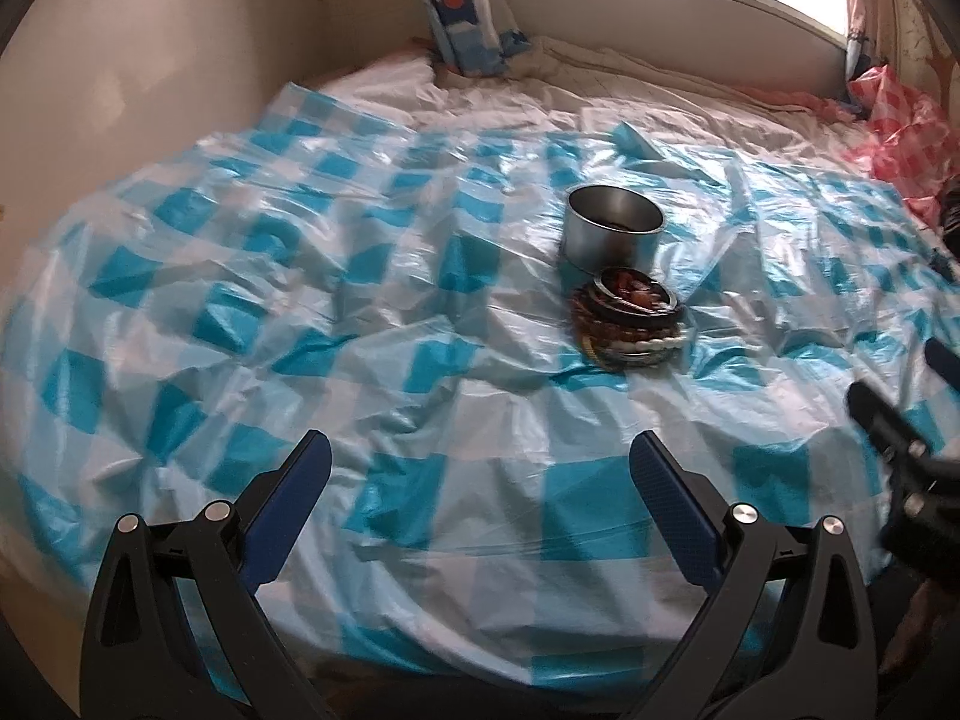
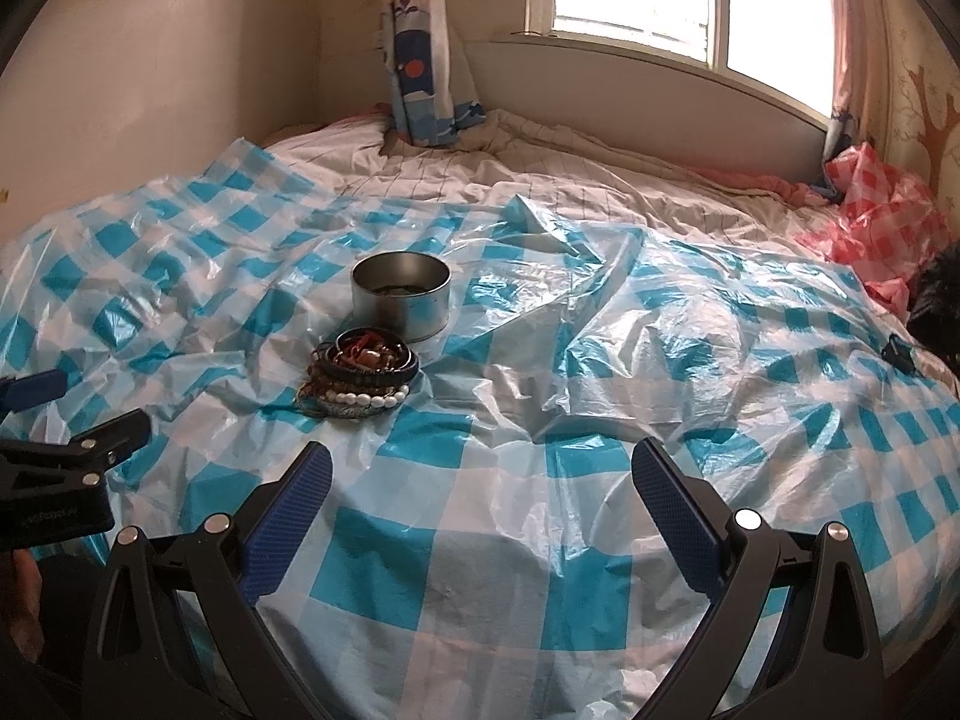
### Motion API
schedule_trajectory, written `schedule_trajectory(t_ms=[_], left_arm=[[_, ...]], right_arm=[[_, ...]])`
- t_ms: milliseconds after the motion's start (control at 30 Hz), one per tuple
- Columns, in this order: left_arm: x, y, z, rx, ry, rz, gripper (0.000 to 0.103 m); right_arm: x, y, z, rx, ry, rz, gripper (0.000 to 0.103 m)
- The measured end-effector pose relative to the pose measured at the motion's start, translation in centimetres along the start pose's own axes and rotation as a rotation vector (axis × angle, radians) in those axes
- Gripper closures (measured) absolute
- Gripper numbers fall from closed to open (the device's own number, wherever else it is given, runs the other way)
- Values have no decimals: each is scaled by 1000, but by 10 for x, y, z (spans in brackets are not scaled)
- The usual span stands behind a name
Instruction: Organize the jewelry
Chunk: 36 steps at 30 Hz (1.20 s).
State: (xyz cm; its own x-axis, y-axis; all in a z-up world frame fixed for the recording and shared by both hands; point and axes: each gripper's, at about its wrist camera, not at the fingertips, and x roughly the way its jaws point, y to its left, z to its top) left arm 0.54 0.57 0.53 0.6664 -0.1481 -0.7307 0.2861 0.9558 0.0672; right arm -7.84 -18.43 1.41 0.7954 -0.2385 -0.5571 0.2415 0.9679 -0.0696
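Bracelet pile (image 2: 360, 375) heaped flat beside upright open metal tin (image 2: 401, 294), contents unclear, left gripper (image 1: 480, 480) and right gripper (image 2: 480, 480) jaws wide, empty

You can't make out what lies at the bottom of the metal tin (image 2: 401, 299): its wall hides most of the inside, and the dark bits on its floor are too small to name. In the pile of bracelets (image 2: 360, 375) the lower strands are buried under the upper ones, and in the left wrist view the whole pile is smeared by blur. Your right gripper (image 1: 906, 420) is cut off by the right edge of the left wrist view, and a dark object (image 2: 939, 306) at the right edge of the right wrist view is too cropped to identify.
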Motion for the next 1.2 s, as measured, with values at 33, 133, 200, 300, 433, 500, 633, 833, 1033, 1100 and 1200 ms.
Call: schedule_trajectory(t_ms=[33, 133, 200, 300, 433, 500, 633, 833, 1033, 1100, 1200], left_arm=[[3, 1, 4, -14, 5, -15, 7], [17, -3, 17, -27, -1, -32, 7], [30, -11, 26, -14, -8, -36, 7], [53, -21, 40, 8, 7, -43, 7], [84, -30, 60, 2, 22, -45, 12], [95, -32, 67, 0, 29, -53, 12], [116, -39, 81, -5, 30, -74, 13], [146, -51, 99, 11, 37, -106, 29], [171, -60, 101, 44, 92, -125, 52], [177, -61, 98, 52, 110, -171, 68], [179, -64, 97, 76, 120, -215, 92]], right_arm=[[0, 0, 0, 0, 1, -3, 7], [3, -3, 0, 13, 13, 2, 7], [8, -7, 0, 27, 29, 22, 7], [13, -11, 2, 52, 33, 53, 7], [16, -13, 2, 70, 31, 61, 7], [17, -12, 3, 68, 29, 68, 7], [26, -10, 7, 62, 46, 87, 7], [33, -10, 9, 67, 51, 101, 7], [34, -8, 9, 63, 49, 101, 7], [35, -9, 9, 67, 51, 104, 7], [34, -10, 9, 71, 51, 108, 7]])
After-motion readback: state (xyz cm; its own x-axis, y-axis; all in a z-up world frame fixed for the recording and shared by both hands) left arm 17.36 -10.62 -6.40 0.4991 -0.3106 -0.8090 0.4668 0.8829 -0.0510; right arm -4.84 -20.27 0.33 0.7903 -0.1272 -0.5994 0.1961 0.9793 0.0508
